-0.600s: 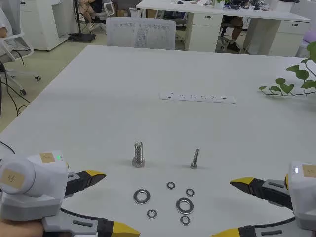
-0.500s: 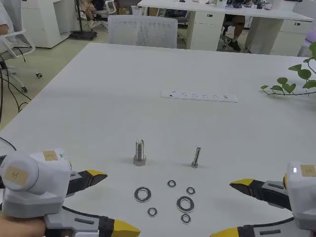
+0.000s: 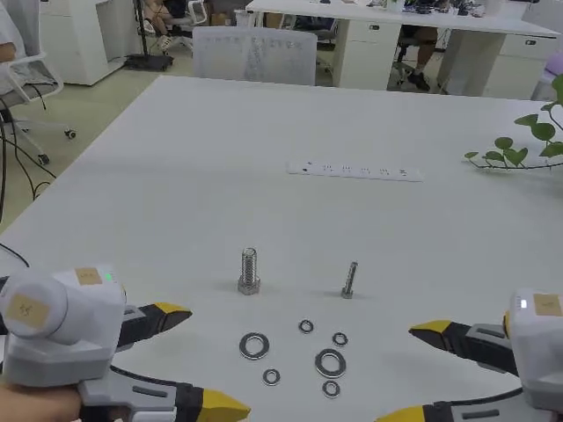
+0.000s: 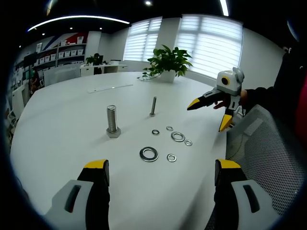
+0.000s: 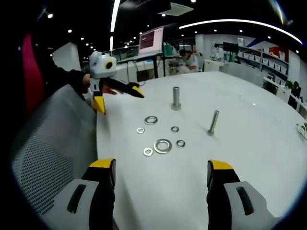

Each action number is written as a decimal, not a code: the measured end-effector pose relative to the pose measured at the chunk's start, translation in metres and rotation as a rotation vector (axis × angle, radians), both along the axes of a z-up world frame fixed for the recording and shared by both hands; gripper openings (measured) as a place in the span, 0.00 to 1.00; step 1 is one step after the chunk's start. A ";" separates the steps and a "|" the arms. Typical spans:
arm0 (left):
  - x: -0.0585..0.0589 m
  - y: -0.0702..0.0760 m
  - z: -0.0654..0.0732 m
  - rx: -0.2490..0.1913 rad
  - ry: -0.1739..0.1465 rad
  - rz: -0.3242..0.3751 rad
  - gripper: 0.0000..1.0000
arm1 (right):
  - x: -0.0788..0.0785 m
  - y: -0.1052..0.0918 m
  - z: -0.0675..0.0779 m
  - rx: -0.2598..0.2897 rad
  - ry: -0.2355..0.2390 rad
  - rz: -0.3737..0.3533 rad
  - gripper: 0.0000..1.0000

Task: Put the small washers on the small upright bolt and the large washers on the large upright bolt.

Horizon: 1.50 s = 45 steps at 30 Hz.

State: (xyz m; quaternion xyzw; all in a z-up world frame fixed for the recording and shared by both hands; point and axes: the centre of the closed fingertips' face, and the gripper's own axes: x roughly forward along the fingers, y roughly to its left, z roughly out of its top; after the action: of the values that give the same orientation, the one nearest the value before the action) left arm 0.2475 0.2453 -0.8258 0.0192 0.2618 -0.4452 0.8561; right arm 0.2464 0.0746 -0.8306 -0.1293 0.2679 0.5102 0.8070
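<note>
You are holding the left tongs (image 3: 214,360) and right tongs (image 3: 398,374) spread and empty; the washers (image 3: 330,361) are lying flat between them, just nearer than the big bolt (image 3: 249,271) and thin bolt (image 3: 349,281); pinching them flat is probably risking a skid, scattering them or toppling the thin bolt.

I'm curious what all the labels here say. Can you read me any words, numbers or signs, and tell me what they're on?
No text reads clearly.
Tan stickers on the left gripper: handwritten marks, too blurred.
Tan label on the right gripper: too blurred.
Monitor screen in the background: too small.
</note>
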 end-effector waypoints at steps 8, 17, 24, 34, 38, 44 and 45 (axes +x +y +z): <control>-0.001 0.000 0.000 0.000 -0.001 0.003 0.91 | -0.001 0.000 -0.001 -0.004 0.004 -0.001 0.78; -0.001 0.000 0.001 -0.001 -0.004 0.004 0.91 | -0.003 0.000 -0.001 -0.010 0.003 0.002 0.78; -0.001 0.000 0.001 0.002 -0.002 0.001 0.91 | -0.002 -0.001 -0.002 -0.017 0.003 0.004 0.78; 0.001 0.000 0.000 0.005 0.001 0.000 0.90 | -0.001 -0.001 -0.003 -0.024 0.007 0.011 0.77; 0.001 0.000 0.000 0.007 0.002 -0.001 0.90 | -0.001 -0.001 -0.003 -0.027 0.009 0.016 0.77; 0.002 0.001 -0.001 0.010 0.004 0.000 0.90 | -0.001 -0.001 -0.004 -0.029 0.011 0.020 0.77; 0.002 0.000 -0.001 0.010 0.003 -0.001 0.90 | -0.001 -0.001 -0.003 -0.028 0.011 0.021 0.77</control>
State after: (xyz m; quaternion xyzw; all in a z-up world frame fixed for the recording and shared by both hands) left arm 0.2494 0.2456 -0.8271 0.0229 0.2651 -0.4443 0.8554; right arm 0.2450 0.0740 -0.8340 -0.1403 0.2780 0.5155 0.7983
